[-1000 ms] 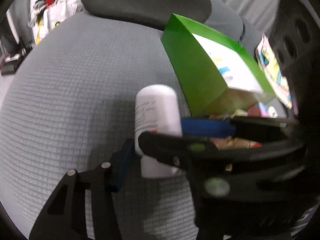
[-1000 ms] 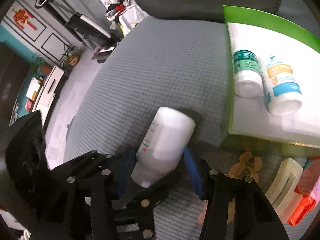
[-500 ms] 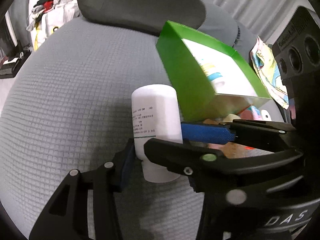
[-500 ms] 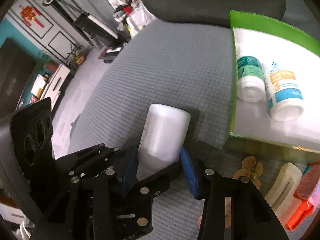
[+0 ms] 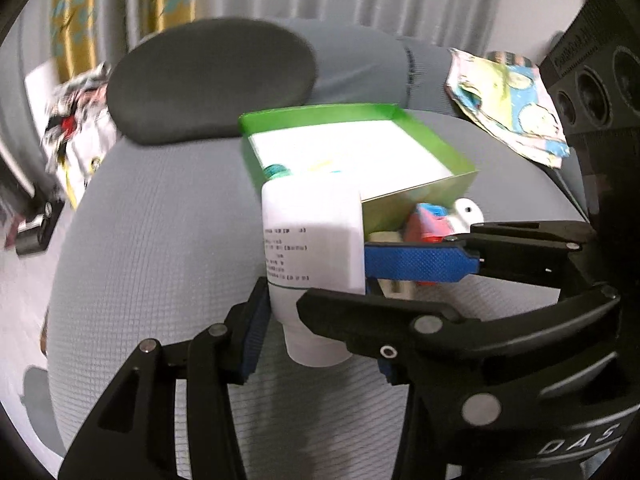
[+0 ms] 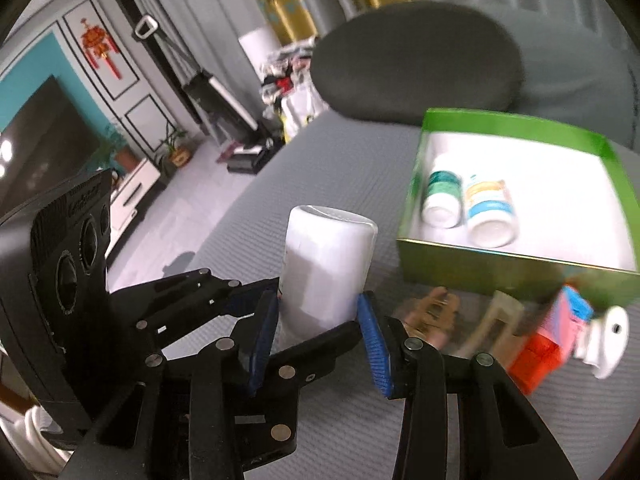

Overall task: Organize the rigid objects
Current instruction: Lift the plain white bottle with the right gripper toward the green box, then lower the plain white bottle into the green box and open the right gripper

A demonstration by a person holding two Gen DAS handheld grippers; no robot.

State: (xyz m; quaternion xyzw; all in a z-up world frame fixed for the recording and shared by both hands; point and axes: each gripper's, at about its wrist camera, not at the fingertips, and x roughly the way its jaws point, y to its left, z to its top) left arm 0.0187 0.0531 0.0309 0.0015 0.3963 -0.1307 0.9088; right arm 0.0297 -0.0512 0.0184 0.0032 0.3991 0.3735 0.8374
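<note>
Both the left hand-held gripper (image 5: 316, 304) and the right hand-held gripper (image 6: 318, 336), its jaws closing, are clamping the white bottle (image 6: 326, 264) above the grey cushion (image 6: 340, 160), apparently carrying it toward the green box (image 6: 516, 276), where it needs setting beside two small bottles (image 6: 468, 208).

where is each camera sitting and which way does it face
Left wrist: on the left gripper, looking down along its fingers across the grey couch toward the green box; the right gripper's black arms cross in from the right.
Right wrist: on the right gripper, facing the couch and room beyond; the left gripper reaches in from the left.
Shared: both show the white bottle, clamped by both grippers, and the green box holding two small bottles.
</note>
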